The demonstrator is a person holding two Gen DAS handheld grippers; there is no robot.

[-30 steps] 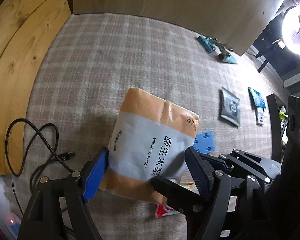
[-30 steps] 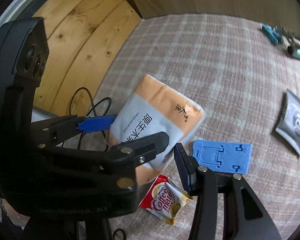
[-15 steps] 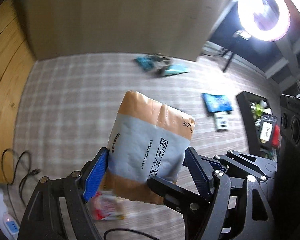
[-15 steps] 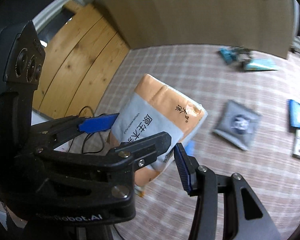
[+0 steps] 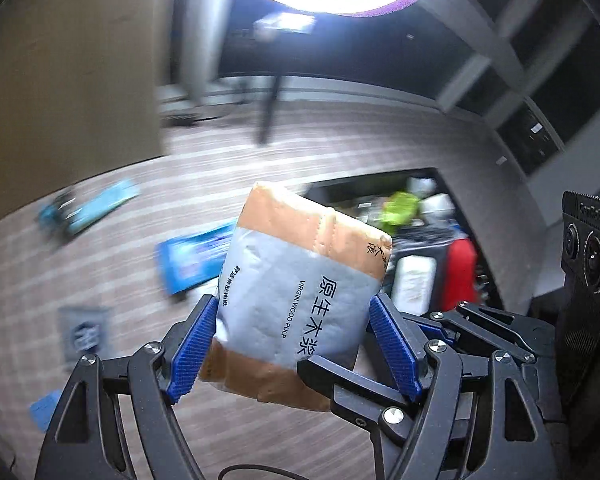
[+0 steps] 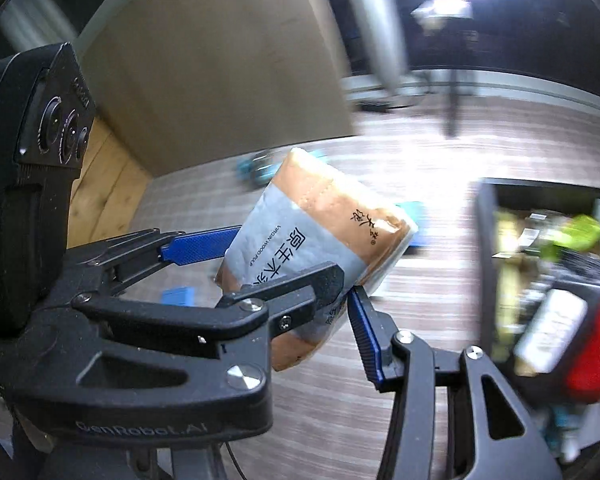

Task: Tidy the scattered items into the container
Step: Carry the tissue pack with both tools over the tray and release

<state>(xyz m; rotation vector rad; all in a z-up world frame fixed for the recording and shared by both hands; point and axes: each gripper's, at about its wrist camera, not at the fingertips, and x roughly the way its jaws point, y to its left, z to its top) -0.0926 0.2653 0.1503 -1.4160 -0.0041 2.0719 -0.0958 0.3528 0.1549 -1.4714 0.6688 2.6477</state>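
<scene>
Moved: both hand-held grippers have carried the tissue pack (image 5: pixel 300 280) up off the checked cloth (image 5: pixel 100 360) and across it; the wooden boards and cable seen a second ago are gone from the left wrist view, and the black container (image 5: pixel 380 176) now sits just behind the pack
Grip, left: left hand-held gripper (image 5: pixel 292 304) stands wide, its blue pads pressed on the two long sides of the pack, as a second ago
Grip, right: right hand-held gripper (image 6: pixel 345 284) is also well spread; one black finger lies across the printed face and the blue pad meets the pack's lower edge, so it looks clamped on that corner
Pack: in the air, tilted, held by both, clear of the cloth
Container: already crowded with a green thing, a white packet and a red one; detail is blurred
Left behind: blue packet (image 5: pixel 188 260) and grey sachet (image 5: pixel 84 332) lie on the cloth
Meaning: the carry looks nearly done; next comes lowering over a free spot and letting go; both grips must release together or the pack may swing
</scene>
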